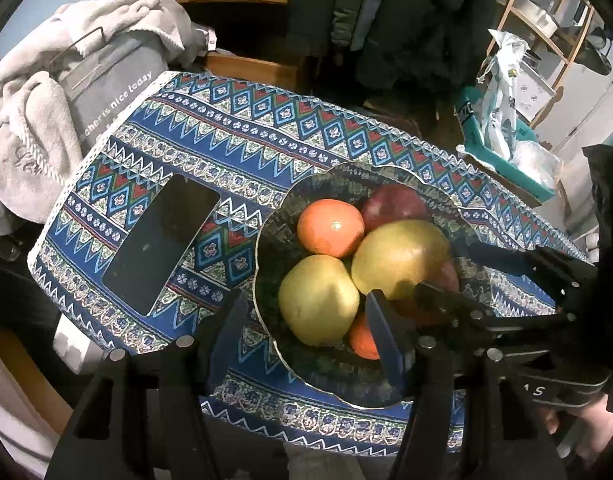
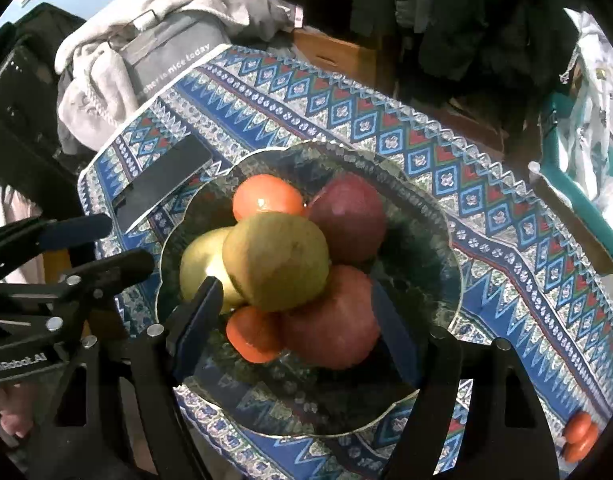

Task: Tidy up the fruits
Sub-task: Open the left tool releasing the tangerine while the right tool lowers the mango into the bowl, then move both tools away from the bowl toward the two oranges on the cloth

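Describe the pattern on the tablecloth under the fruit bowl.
Tablecloth: blue with bands of zigzags, diamonds and small flowers in white, red and green. Clearest in the left wrist view.

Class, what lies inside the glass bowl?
The glass bowl holds two oranges, two red apples and two yellow-green pears. Anything beneath the pile is covered.

A patterned blue tablecloth point(image 1: 266, 140) covers the table. A black phone point(image 1: 162, 244) lies flat on it, near the left edge. Beyond that edge stands a grey bag point(image 1: 110, 84) with white lettering, and a pale grey towel point(image 1: 30, 120) is draped over it. Dark coats point(image 1: 406, 20) hang behind the table. To the right sits a teal box point(image 1: 502, 152) with crumpled plastic wrapping point(image 1: 502, 84) in it, in front of a wooden shelf point(image 1: 546, 20).
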Demonstrator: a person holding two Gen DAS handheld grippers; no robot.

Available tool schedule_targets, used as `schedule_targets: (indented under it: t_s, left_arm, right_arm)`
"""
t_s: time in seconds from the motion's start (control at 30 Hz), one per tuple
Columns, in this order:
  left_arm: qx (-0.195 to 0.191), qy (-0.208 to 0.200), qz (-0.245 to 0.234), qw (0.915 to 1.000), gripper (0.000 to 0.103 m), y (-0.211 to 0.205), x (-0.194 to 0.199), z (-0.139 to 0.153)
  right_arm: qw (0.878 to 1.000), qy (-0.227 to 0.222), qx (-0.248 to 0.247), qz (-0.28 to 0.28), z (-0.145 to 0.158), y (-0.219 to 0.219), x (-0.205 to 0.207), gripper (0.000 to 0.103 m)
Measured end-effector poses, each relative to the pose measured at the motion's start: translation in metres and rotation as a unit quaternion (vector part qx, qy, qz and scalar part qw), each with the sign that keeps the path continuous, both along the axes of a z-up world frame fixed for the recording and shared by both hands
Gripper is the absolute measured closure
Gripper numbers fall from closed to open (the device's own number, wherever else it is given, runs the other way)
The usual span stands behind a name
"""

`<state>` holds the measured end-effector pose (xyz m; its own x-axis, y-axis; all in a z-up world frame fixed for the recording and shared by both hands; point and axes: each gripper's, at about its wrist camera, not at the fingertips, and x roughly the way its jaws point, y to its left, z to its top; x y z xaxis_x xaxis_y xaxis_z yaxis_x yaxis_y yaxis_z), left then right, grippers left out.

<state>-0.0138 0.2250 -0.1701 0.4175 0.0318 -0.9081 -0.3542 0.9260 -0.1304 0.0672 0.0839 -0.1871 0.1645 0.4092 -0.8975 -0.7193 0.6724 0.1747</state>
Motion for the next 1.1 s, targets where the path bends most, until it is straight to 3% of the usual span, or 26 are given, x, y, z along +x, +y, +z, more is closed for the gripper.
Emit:
schedule_targets:
  t_s: [0.5,1.1]
  left_arm:
    - [-0.002,-0.017,-0.014,0.9998,0.039,-0.014,0.003,0.011]
    - [0.001,-0.055,-0.053,0.9970,0.035,-0.054,0.011,0.046]
  right_arm:
    - [0.998,-0.034,0.024,-0.056,0.039,-0.040,0.014,0.026]
    - [0.990,-0.093,0.031,-0.104,0.088,-0.098,0.009,0.026]
